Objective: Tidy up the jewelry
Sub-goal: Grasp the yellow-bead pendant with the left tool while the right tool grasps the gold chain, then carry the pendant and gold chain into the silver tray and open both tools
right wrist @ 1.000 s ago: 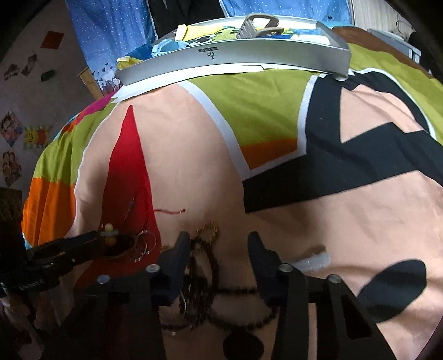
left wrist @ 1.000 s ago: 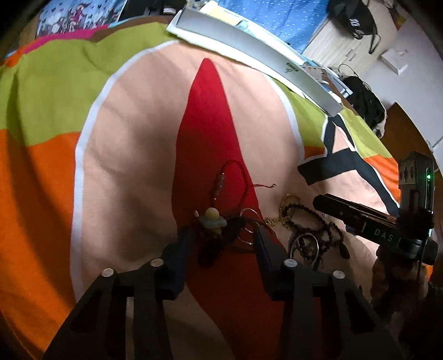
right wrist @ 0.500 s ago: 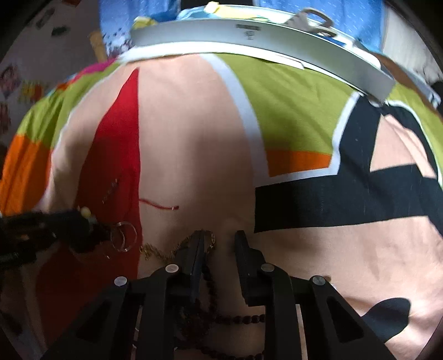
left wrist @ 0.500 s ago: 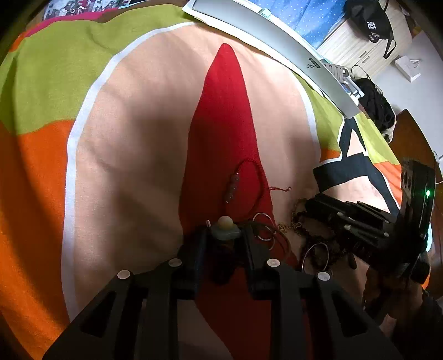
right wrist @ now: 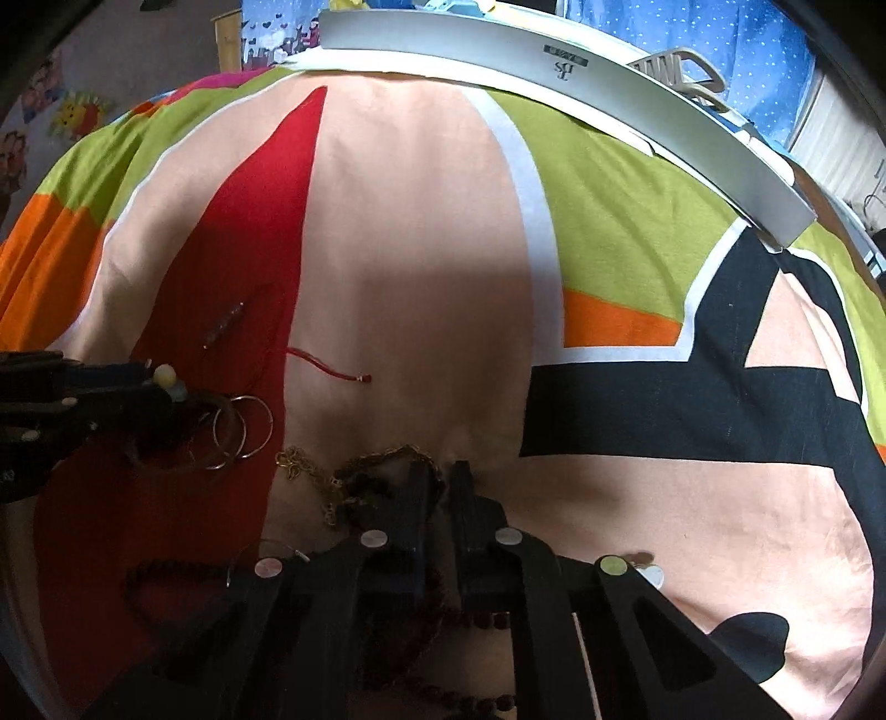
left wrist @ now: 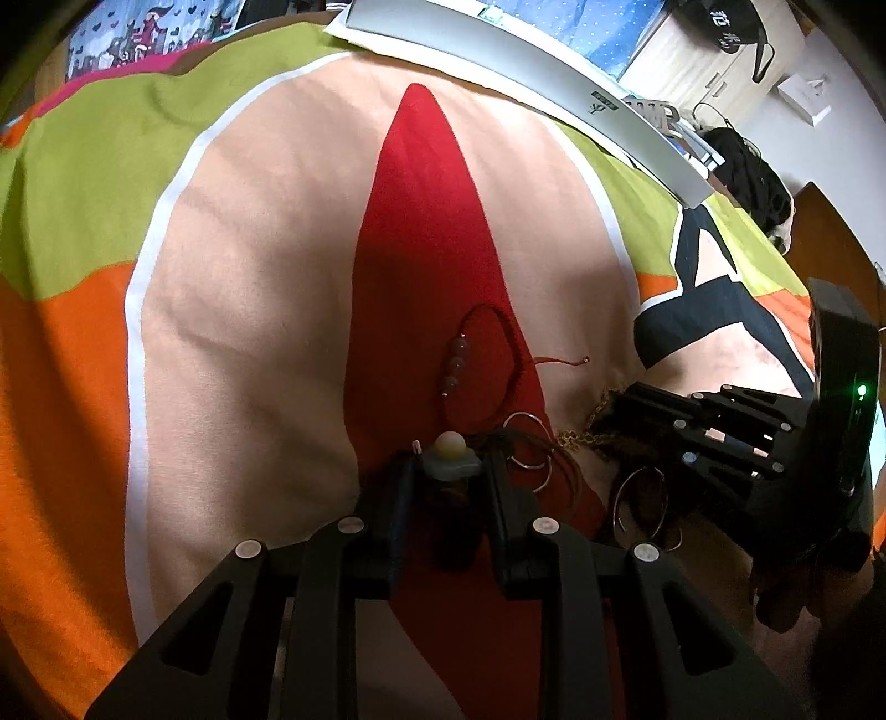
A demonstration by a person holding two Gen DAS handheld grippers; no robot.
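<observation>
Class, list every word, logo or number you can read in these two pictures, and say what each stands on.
Grey box: a monogram logo with a small label above it, too small to read.
Black bag: white characters, not readable with confidence.
No other text is legible.

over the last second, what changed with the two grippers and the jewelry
Both grippers closed. The left gripper shut on the pale bead charm; the right gripper pushed forward and shut at the gold chain and dark bead strand, though exactly which it pinches is unclear. The red cord bracelet and silver hoops lie where they did on the bedspread.
</observation>
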